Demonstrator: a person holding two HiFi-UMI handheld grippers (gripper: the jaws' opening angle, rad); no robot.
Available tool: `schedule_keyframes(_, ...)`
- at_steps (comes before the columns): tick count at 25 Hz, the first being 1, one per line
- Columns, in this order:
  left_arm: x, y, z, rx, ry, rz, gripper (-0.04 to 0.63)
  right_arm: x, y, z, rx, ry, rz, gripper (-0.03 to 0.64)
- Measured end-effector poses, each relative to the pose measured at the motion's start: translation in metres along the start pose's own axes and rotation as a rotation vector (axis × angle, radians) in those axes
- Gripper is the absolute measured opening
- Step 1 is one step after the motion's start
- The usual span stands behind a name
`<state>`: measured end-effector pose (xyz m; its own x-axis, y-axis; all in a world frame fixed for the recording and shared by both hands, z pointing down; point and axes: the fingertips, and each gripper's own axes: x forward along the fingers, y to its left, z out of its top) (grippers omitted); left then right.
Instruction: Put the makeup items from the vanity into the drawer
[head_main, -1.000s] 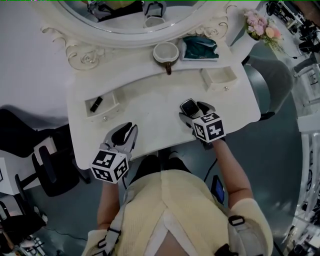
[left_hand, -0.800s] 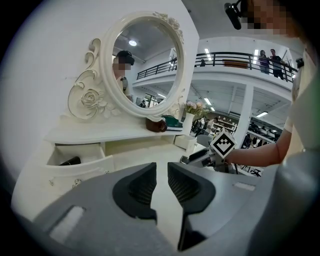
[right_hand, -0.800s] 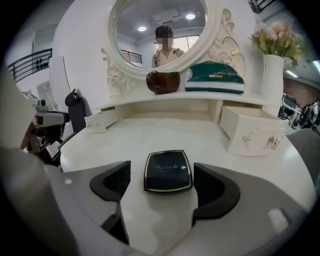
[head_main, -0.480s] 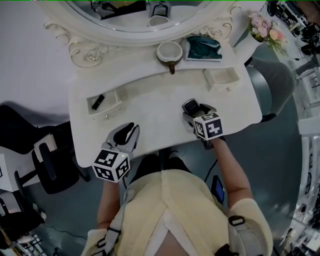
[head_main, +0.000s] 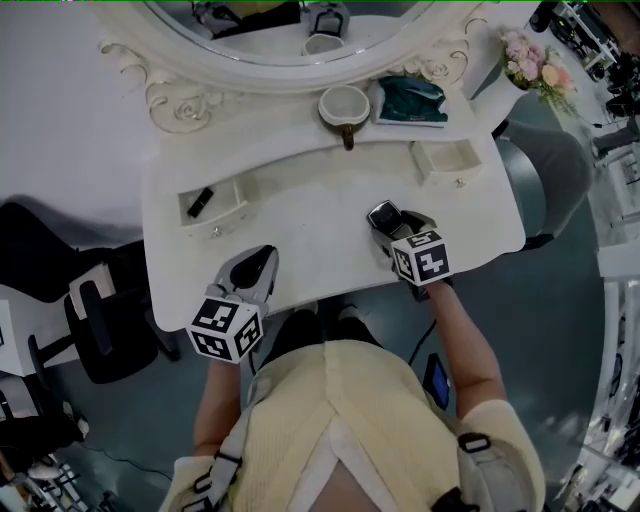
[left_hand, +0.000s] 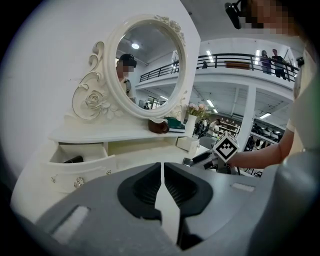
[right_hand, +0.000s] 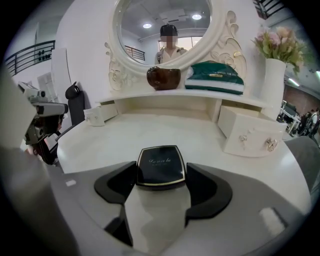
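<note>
On the white vanity (head_main: 300, 200), count as follows: one oval mirror (left_hand: 146, 70), two small drawers, one dark cup (head_main: 343, 105), one folded green pouch (head_main: 412, 100), one vase of flowers (head_main: 535, 60), one black compact (right_hand: 161, 164) and two grippers. Both drawers stand pulled out. The left drawer (head_main: 222, 222) holds one slim black item (head_main: 200, 202). The right drawer (head_main: 447, 160) shows only its pale inside.

Left gripper (head_main: 256, 262): it sits at the vanity's front edge, left of centre, aimed at the mirror, with its marker cube overhanging the edge. Its jaws are closing and stand almost together, with only a thin slit left. Nothing is between them.

Right gripper (head_main: 390, 226): it rests low on the tabletop, right of centre, well apart from the left gripper and aimed at the back shelf. The bare right forearm (head_main: 462, 335) runs straight back to the person's torso. Its jaws are closing with the compact between the tips. The left pad meets the compact's edge, and a sliver of gap shows at the right pad.

Compact: it is a flat, rounded square with a glossy black lid, a thin pale rim and small script print. It lies lid-up on the tabletop, outside both drawers and nearer the right one.
</note>
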<state>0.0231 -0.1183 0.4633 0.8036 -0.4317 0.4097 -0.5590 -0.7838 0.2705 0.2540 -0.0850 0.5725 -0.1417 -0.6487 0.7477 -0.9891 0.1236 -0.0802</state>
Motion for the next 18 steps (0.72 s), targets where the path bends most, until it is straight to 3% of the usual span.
schedule_keyframes(11, -0.004, -0.001, 0.002, 0.004, -0.018, 0.021, 0.023, -0.012, 0.008, 0.016, -0.053, -0.061, 0.014, 0.313)
schedule_keyframes(18, -0.018, 0.011, 0.005, 0.000, -0.051, 0.090, 0.023, -0.029, 0.032, 0.041, -0.095, -0.111, 0.071, 0.313)
